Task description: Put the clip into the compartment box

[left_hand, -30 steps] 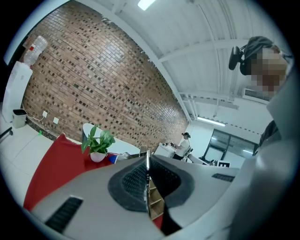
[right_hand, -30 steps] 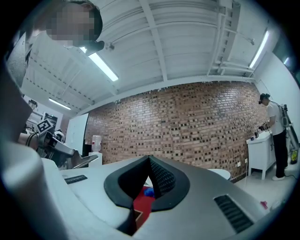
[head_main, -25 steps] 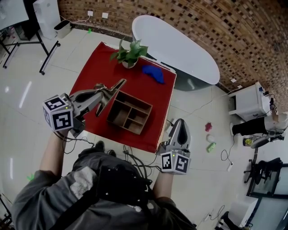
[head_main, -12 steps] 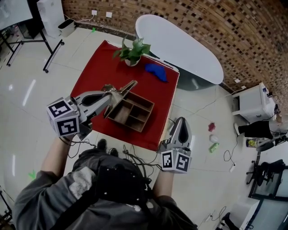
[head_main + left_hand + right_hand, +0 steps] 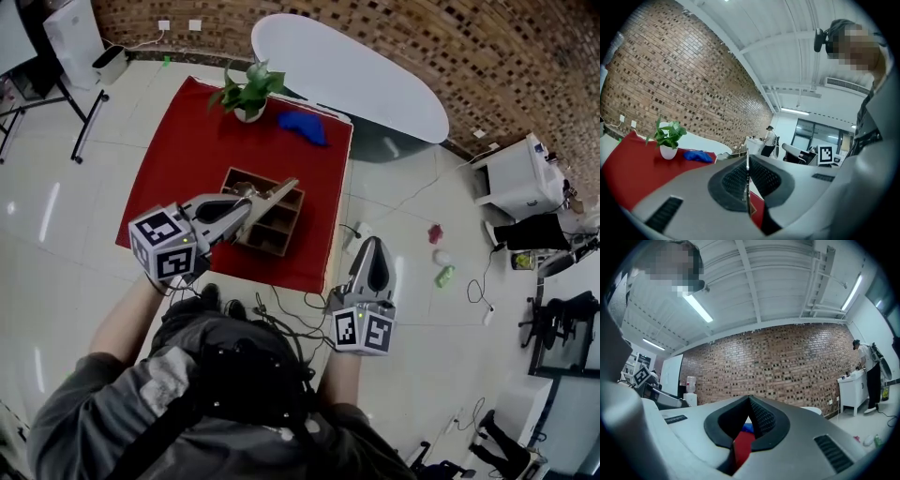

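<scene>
Left gripper (image 5: 286, 186), arm outstretched and marker cube (image 5: 167, 246) facing up, hangs over the box (image 5: 281, 225) on the red cloth (image 5: 187, 141), jaws pinching the thin clip (image 5: 747, 187); right gripper (image 5: 372, 244), held low beside the cloth, jaws together, empty.

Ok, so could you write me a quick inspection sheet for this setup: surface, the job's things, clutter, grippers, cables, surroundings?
Surface: red cloth, laid flat over a low surface.
Job's things: wooden compartment box on the cloth; clip held above it in the head view, not yet inside.
Clutter: potted plant and a blue object at the cloth's far edge.
Grippers: left gripper shut on the clip; right gripper shut, empty, off to the side.
Cables: black cables on the floor by the person's feet.
Surroundings: brick wall, white oval table, tiled floor.
</scene>
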`<state>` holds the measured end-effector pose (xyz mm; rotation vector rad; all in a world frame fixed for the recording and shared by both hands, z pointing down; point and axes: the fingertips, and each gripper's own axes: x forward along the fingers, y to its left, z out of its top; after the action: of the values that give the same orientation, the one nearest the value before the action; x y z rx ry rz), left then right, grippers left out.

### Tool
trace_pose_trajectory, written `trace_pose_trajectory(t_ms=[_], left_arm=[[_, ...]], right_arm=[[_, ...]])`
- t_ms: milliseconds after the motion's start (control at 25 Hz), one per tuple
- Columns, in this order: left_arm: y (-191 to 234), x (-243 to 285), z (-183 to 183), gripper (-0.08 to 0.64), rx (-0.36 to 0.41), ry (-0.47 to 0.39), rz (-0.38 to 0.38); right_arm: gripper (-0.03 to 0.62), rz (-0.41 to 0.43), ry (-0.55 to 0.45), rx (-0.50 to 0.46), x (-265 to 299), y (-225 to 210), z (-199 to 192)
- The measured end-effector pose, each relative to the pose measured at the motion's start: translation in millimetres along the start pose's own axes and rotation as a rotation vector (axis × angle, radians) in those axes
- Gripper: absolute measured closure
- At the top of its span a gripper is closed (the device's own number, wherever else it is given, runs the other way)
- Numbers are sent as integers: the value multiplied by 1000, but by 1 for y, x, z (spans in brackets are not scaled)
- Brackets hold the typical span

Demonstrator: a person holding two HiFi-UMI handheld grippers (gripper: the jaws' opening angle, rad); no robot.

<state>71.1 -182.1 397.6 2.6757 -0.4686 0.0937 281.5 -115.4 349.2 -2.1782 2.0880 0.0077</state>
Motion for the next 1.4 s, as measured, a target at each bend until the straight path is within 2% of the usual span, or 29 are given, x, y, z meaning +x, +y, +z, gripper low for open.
trace_pose_trajectory(t_ms=[200,360,600,880,1400], left_arm=[[-4,37,-36,548,56,15,-68],[9,65,-65,548,175,12,-68],[11,83,-98,546,219,25,-139],[14,87,-114,546,231,49,-162],[18,82,-134,513,225,94,-142]], right_arm=[[581,-76,7,-18,-28,-20,-4],[581,-146,31,-38,-42,-38,-11],[581,-226,54,-62,-58,-55,-14],[581,-223,71,-58,-51,-44,-25],[581,-202,64,-45,-40,-27,-30]])
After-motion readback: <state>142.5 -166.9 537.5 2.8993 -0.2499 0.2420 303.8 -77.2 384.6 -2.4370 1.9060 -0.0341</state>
